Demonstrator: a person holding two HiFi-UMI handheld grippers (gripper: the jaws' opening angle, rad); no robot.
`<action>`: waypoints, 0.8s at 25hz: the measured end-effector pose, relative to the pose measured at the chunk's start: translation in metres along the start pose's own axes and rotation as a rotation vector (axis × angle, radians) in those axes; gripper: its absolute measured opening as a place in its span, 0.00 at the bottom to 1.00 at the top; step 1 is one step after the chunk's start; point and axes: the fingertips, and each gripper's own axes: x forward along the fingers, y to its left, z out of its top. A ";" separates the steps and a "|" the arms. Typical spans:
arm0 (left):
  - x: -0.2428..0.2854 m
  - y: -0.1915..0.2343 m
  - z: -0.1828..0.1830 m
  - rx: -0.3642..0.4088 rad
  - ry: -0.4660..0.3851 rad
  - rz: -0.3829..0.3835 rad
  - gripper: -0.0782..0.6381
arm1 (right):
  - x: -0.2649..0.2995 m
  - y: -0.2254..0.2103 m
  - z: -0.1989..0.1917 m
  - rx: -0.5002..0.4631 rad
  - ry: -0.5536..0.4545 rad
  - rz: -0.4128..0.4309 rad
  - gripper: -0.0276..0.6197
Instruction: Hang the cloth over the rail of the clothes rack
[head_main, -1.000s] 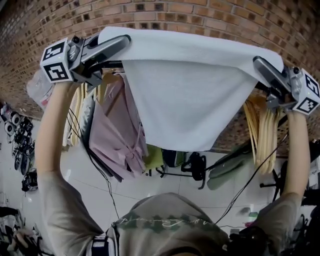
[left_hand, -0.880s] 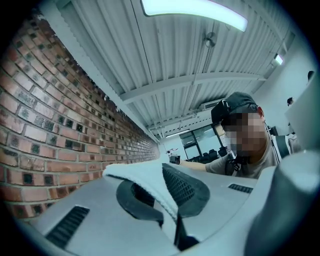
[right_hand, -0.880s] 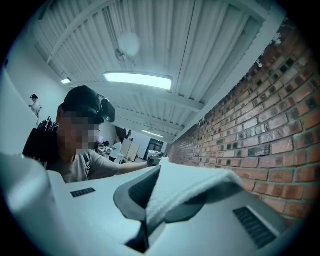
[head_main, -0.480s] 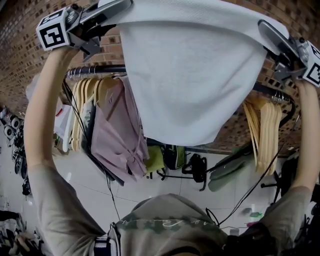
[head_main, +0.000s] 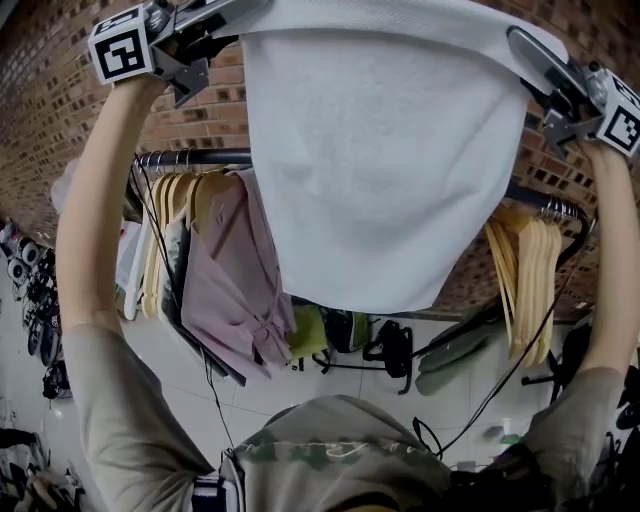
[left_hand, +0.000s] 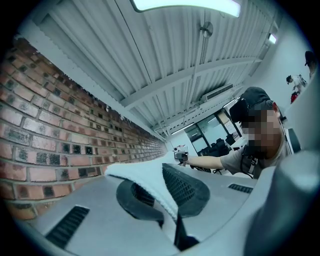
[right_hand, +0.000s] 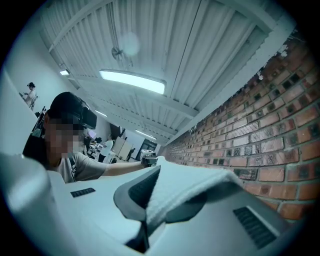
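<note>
A white cloth hangs spread between my two raised grippers, well above the dark rail of the clothes rack. My left gripper is shut on the cloth's upper left corner, at the top edge of the head view. My right gripper is shut on the upper right corner. In the left gripper view the cloth is pinched between the jaws, and the right gripper view shows the cloth pinched the same way. The cloth covers the middle stretch of the rail.
Wooden hangers and a pink garment hang at the rail's left part; more wooden hangers hang at the right. A brick wall stands behind the rack. Bags and dark items lie on the white floor.
Both grippers have risen with the cloth, from rail height to well above it. The cloth's lower edge has lifted only a little, and the rail now shows below the left gripper.
</note>
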 end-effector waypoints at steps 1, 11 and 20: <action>0.000 0.000 -0.001 -0.004 -0.002 -0.001 0.13 | 0.001 -0.004 0.002 -0.003 0.000 -0.003 0.07; -0.003 0.005 -0.020 -0.062 -0.060 -0.099 0.13 | 0.010 -0.018 0.001 0.021 -0.049 0.047 0.07; 0.000 0.037 -0.059 -0.121 -0.037 -0.038 0.13 | 0.010 -0.060 -0.051 0.131 -0.036 0.002 0.07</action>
